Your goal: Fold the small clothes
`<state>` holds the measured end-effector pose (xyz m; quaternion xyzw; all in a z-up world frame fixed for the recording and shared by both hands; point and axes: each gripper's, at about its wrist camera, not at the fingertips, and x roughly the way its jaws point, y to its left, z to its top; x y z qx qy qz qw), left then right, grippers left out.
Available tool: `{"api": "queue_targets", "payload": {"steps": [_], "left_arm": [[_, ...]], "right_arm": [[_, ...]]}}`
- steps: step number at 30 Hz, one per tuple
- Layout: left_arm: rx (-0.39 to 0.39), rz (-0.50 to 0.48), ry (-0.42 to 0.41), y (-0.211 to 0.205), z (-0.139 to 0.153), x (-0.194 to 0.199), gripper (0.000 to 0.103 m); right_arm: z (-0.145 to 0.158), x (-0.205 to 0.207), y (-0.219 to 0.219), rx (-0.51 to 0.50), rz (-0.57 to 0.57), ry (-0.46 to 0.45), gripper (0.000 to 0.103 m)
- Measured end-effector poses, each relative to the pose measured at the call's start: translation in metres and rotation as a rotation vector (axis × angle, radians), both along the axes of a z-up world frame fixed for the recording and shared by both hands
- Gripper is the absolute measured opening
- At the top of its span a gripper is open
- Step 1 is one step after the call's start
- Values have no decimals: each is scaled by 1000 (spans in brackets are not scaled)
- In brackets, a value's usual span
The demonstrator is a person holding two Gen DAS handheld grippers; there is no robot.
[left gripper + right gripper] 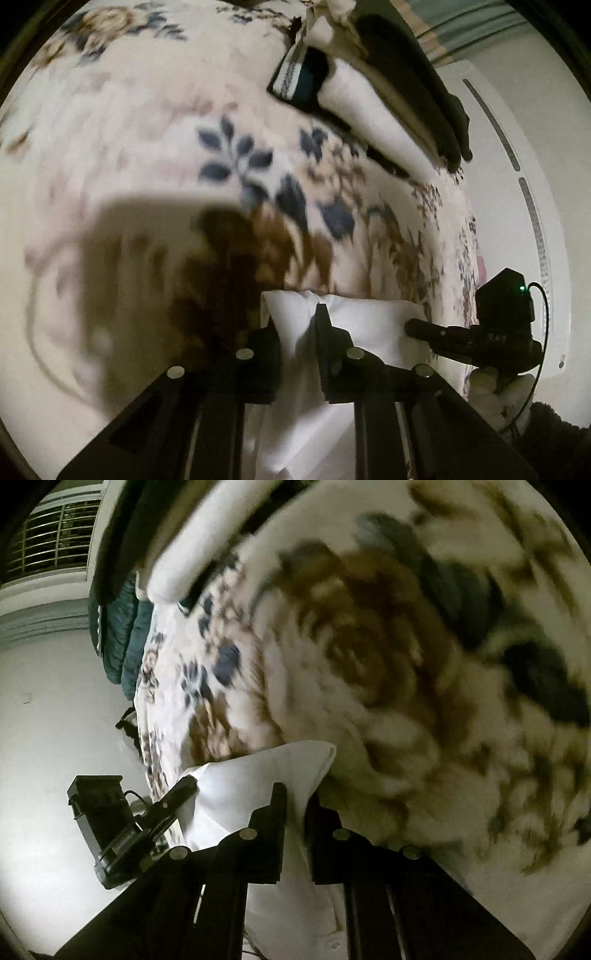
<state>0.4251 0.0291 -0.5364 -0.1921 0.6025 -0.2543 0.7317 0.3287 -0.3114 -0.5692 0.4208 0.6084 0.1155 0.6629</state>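
A small white garment [354, 325] hangs stretched between both grippers above a floral blanket [155, 147]. My left gripper [295, 325] is shut on its left part, cloth pinched between the fingers. My right gripper [417, 328] shows at the right of the left wrist view, pinching the garment's other edge. In the right wrist view the white garment [266, 775] is clamped in my right gripper [297, 801], and my left gripper [184, 786] grips its far corner at the left.
A stack of folded clothes [376, 92], white, dark and teal, lies on the blanket at the back. It also shows in the right wrist view [177, 554]. A white wall [55, 701] and a barred window [51, 535] lie beyond the bed's edge.
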Motion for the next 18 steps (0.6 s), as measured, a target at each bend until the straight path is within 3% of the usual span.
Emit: {"api": "queue_targets", "payload": {"steps": [8, 11, 14, 16, 18], "left_arm": [[-9, -30, -47, -17, 6, 102, 14], [46, -61, -40, -23, -4, 118, 15], [37, -38, -1, -12, -12, 109, 21], [9, -8, 12, 1, -11, 93, 22], [10, 24, 20, 13, -5, 77, 25]], "right_arm": [[20, 105, -11, -82, -40, -51, 9], [6, 133, -19, -81, -39, 14, 10], [0, 134, -22, -99, -25, 73, 22], [6, 123, -23, -98, -8, 82, 41], [15, 105, -25, -110, 11, 74, 48]]}}
